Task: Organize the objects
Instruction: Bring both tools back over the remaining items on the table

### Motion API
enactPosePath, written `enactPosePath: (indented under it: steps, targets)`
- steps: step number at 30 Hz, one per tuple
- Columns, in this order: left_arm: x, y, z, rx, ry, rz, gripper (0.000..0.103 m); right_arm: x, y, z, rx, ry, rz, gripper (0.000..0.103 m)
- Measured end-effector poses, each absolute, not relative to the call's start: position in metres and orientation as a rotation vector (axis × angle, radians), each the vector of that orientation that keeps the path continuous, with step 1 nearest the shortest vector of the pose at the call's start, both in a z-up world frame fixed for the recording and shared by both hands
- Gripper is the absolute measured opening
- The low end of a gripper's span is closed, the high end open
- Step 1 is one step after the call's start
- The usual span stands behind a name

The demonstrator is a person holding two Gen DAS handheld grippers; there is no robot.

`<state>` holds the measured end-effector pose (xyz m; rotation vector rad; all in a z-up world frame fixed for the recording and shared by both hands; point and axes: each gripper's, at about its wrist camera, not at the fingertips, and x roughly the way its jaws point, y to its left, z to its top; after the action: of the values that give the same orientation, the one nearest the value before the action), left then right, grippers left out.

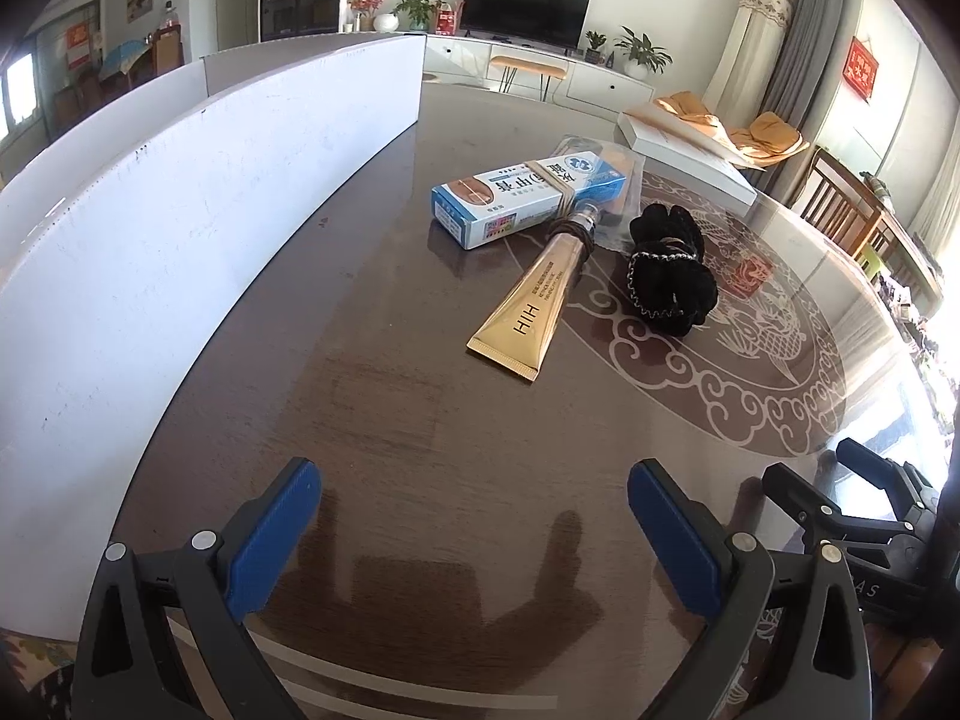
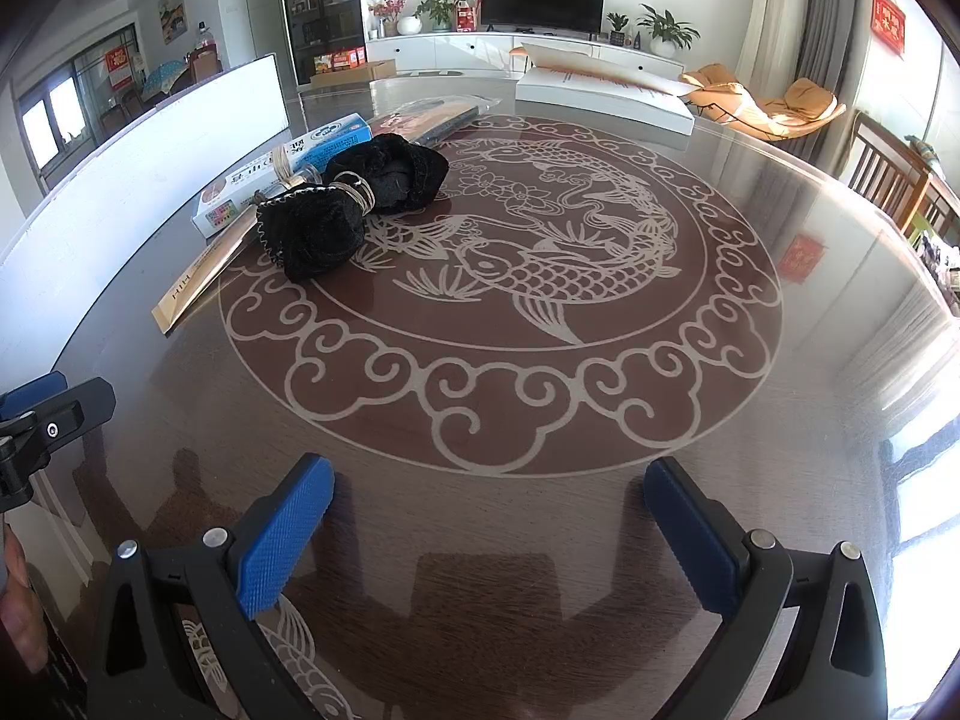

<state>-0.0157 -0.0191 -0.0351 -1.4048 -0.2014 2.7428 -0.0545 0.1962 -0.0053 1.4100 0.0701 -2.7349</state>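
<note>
A gold tube (image 1: 528, 315) lies flat on the table (image 1: 372, 420), its crimped end toward the camera and its capped end resting against a blue-and-white carton (image 1: 516, 195) bound with rubber bands. Seen from the left wrist, both sit at about 12 o'clock, well ahead of the left gripper (image 1: 474, 516). Just beside the tube, at roughly 1 o'clock, is a bundle of black cloth (image 1: 669, 267) tied round the middle with a thin band; it touches or nearly touches the tube's cap end — I cannot tell which. Behind the carton lies a flat clear-wrapped packet (image 1: 606, 147), and farther back at 1 o'clock a flat white box (image 1: 690, 159).

From the right wrist the same cluster sits at 10 to 11 o'clock, on the edge of the round fish-and-cloud pattern (image 2: 540, 276) under the glossy tabletop.

A tall white board (image 1: 180, 210) stands upright along the table's edge at 9 to 11 o'clock of the left view.

Both grippers hang low over bare table with jaws spread wide, nothing between them — the right gripper (image 2: 489, 516) just beside the left one, whose black frame and blue pad show at 9 o'clock in the right view.
</note>
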Motion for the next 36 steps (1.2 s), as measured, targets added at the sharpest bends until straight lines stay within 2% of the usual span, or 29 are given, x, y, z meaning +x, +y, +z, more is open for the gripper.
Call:
enactPosePath:
  steps: [36]
  targets:
    - [-0.0162,-0.0280,-0.0358,-1.406,-0.267,2.766,0.103,-0.0550,0.1958,-0.0055,1.410,0.070,-2.735,0.103]
